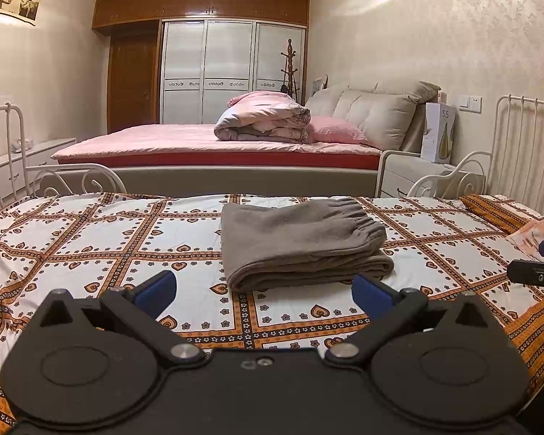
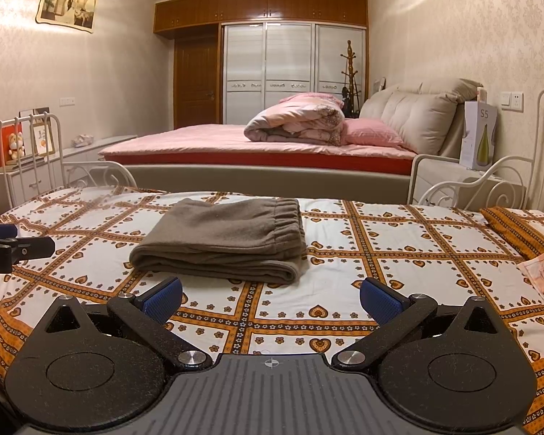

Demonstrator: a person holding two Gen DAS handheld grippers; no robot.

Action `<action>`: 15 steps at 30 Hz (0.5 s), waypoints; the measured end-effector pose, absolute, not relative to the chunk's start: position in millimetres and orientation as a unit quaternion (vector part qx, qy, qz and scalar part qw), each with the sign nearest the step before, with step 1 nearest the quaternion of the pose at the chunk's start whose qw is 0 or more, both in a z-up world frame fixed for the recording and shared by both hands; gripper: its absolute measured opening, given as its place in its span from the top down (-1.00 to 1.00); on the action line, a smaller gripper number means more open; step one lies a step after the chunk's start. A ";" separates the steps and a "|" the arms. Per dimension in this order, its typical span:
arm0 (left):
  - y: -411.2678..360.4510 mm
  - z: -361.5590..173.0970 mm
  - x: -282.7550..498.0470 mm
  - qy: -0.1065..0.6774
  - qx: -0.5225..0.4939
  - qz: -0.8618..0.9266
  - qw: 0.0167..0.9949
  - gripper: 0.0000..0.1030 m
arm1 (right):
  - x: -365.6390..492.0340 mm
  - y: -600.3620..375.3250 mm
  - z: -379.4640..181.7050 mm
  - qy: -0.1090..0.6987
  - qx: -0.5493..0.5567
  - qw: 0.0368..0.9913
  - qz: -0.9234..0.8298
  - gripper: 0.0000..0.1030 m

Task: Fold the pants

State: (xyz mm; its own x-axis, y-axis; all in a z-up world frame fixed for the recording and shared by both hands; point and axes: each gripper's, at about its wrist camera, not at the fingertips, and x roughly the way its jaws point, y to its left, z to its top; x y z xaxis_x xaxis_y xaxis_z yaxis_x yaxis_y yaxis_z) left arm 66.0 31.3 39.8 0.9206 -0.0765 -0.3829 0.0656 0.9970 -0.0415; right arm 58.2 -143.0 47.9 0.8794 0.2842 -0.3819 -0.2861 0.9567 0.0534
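Left wrist view takes in the biggest thing first: the daybed sheet of white cotton printed with orange bands and brown hearts [image 1: 90,239], which fills the lower half of the frame; beyond it, at 12 o'clock, stands the pink-covered double bed with a rolled pink quilt [image 1: 264,117], and behind that the white sliding-door wardrobe [image 1: 232,72]. On the sheet, just past the frame's centre toward 12 o'clock, lies the grey-brown fleece pants [image 1: 301,243], already folded into a compact rectangular stack with the elastic waistband on top at 2 o'clock and the rounded fold edge facing the camera. In the right wrist view the same stack [image 2: 225,239] sits toward 11 o'clock.

Judged from how the layers lie, squared and several deep, the folding looks done or nearly so; at most a light smoothing or squaring of the edges remains, and neither tool touches the cloth.

The left black gripper with blue pads [image 1: 264,295] hangs just short of the near fold, its 2 fingers spread wide and holding nothing; its right pad [image 1: 368,295] comes close to the stack's near corner, apparently without contact. The right black gripper with blue pads [image 2: 272,299] is likewise splayed wide and empty, near the stack but apart from it; its left pad [image 2: 163,299] hovers over bare sheet.
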 end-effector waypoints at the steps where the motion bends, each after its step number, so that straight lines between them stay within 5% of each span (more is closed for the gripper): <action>1: 31.2 40.0 66.0 0.196 -0.014 -0.036 0.980 -0.88 | 58.5 -143.1 47.9 0.197 -0.003 0.969 0.147 -1.00; 15: 35.8 40.4 68.6 0.196 -0.011 -0.040 0.980 -0.88 | 60.8 -144.7 45.2 0.201 -0.007 0.968 0.151 -1.00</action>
